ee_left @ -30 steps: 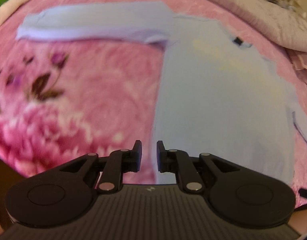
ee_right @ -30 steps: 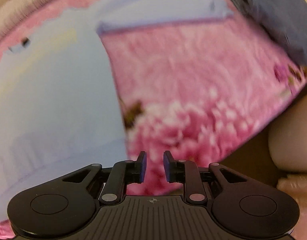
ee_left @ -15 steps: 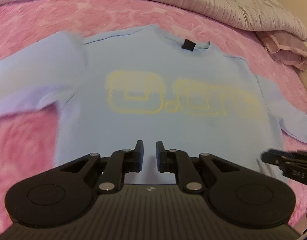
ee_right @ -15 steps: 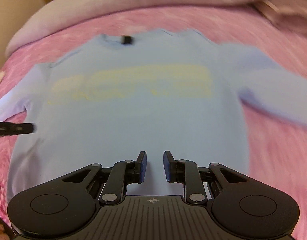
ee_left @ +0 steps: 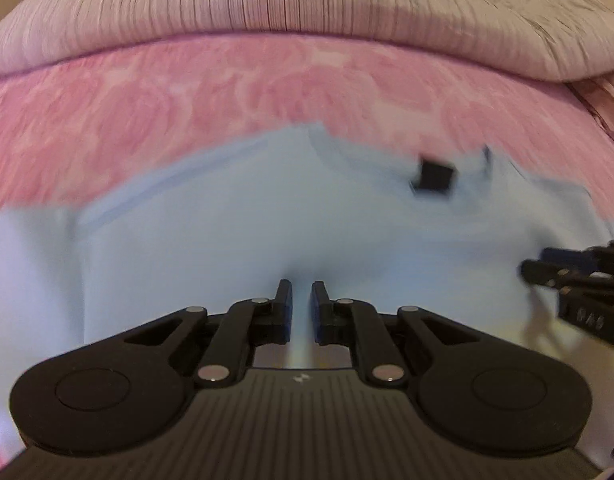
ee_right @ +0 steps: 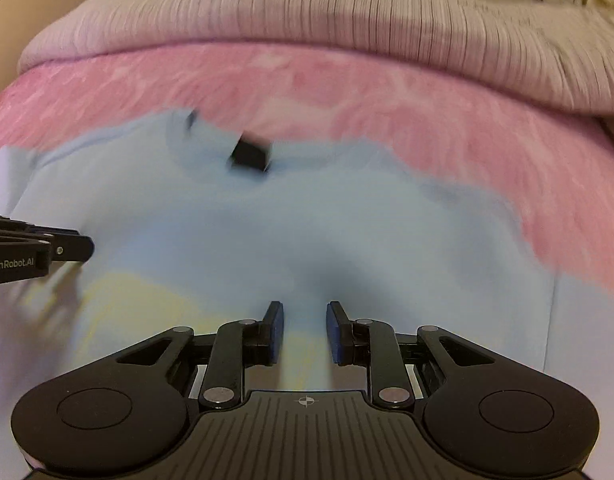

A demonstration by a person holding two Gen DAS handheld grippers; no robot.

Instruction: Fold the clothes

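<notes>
A light blue long-sleeved shirt (ee_left: 267,220) lies flat on the pink bed cover, its collar with a black label (ee_left: 433,176) at the far side; it also shows in the right wrist view (ee_right: 347,232) with its label (ee_right: 249,154). My left gripper (ee_left: 301,286) hovers low over the shirt's chest, jaws a narrow gap apart, empty. My right gripper (ee_right: 303,306) hovers over the chest to its right, jaws open wider, empty. Each gripper shows at the edge of the other's view: the right gripper (ee_left: 567,276) and the left gripper (ee_right: 47,248).
A pink floral bed cover (ee_left: 187,92) lies under the shirt. A striped grey quilt (ee_left: 307,0) is bunched along the far side of the bed; it also shows in the right wrist view (ee_right: 327,16). A pale yellow print (ee_right: 127,300) marks the shirt's chest.
Both grippers have moved forward and lower over the shirt, toward its collar. The right jaws have opened a little wider. The shirt lies as before.
</notes>
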